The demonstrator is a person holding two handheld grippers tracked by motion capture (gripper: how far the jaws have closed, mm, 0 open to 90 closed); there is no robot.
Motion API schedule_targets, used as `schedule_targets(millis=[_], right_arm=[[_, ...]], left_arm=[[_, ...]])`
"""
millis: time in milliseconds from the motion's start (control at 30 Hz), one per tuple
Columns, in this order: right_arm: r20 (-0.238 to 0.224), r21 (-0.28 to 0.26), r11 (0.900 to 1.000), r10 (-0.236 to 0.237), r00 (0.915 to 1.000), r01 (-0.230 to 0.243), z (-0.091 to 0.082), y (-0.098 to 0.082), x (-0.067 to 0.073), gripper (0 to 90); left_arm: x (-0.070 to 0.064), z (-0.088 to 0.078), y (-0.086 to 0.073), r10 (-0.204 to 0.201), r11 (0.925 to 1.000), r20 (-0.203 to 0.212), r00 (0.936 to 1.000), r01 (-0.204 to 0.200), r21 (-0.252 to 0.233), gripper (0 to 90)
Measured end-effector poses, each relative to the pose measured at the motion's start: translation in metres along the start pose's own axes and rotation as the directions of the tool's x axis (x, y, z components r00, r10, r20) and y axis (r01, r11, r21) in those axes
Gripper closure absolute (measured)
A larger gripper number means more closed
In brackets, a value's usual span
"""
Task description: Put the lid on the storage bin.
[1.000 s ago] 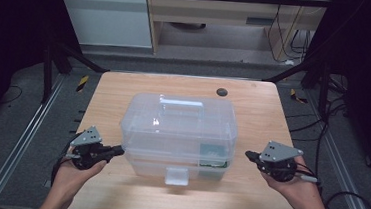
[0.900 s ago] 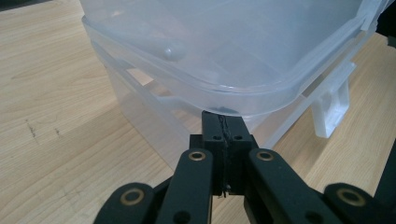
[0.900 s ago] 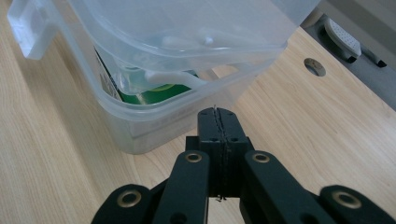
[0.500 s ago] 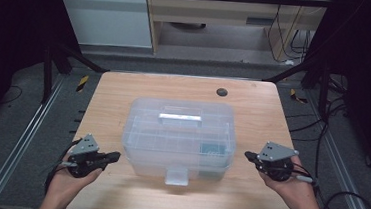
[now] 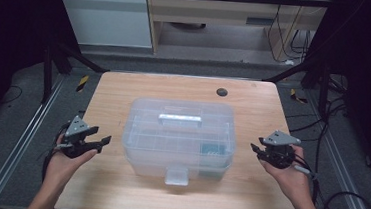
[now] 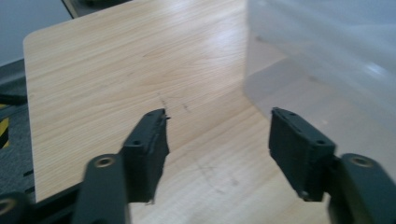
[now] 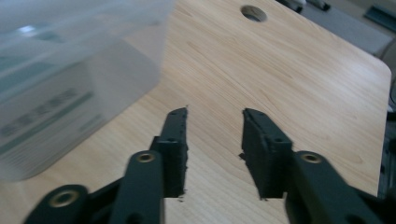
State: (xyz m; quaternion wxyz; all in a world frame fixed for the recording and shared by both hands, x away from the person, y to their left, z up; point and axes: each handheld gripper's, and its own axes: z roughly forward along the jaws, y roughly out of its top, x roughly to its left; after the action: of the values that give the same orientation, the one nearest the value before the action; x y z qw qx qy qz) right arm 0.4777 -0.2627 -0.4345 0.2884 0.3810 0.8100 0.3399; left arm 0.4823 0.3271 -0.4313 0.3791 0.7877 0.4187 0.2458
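Note:
A clear plastic storage box (image 5: 179, 134) with a lid, a top handle and a front latch stands on the wooden table (image 5: 124, 94); a greenish item shows through its right side. My left gripper (image 5: 101, 140) is off the box's left side, apart from it, and its jaws have just been opening with nothing between them. In the left gripper view the gripper (image 6: 217, 126) stands open over bare wood, the box wall (image 6: 327, 56) to its right. My right gripper (image 5: 254, 149) is off the box's right side, its jaws also just opened and empty (image 7: 215, 116); the box (image 7: 70, 74) lies to its left.
A round cable hole (image 5: 221, 92) sits in the table's far right part. Dark floor, metal rails and cables surround the table. A white cabinet and a wooden shelf stand beyond the far edge.
The box has come down and sits flat on the table. Both hands have drawn outward from its sides and sunk, and both grippers have gone from shut to open.

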Motion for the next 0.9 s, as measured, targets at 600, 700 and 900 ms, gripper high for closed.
schedule_targets(millis=[600, 700, 900], right_arm=[[0.183, 0.058, 0.928, 0.352, 0.9178, -0.368, 0.084, -0.016, -0.04, 12.6], [0.202, 0.06, 0.919, 0.37, 0.9067, -0.389, 0.092, -0.019, -0.041, 11.3], [0.226, 0.067, 0.888, 0.432, 0.8734, -0.456, 0.105, -0.025, -0.042, 9.3]], left_arm=[[0.031, 0.086, -0.012, -0.08, 0.986, -0.028, 0.9964, 0.083, 0.144, 5.5], [0.032, 0.094, -0.014, -0.095, 0.9851, -0.033, 0.9949, 0.099, 0.14, 5.5], [0.032, 0.107, -0.017, -0.096, 0.9858, -0.047, 0.9943, 0.101, 0.134, 5.0]])
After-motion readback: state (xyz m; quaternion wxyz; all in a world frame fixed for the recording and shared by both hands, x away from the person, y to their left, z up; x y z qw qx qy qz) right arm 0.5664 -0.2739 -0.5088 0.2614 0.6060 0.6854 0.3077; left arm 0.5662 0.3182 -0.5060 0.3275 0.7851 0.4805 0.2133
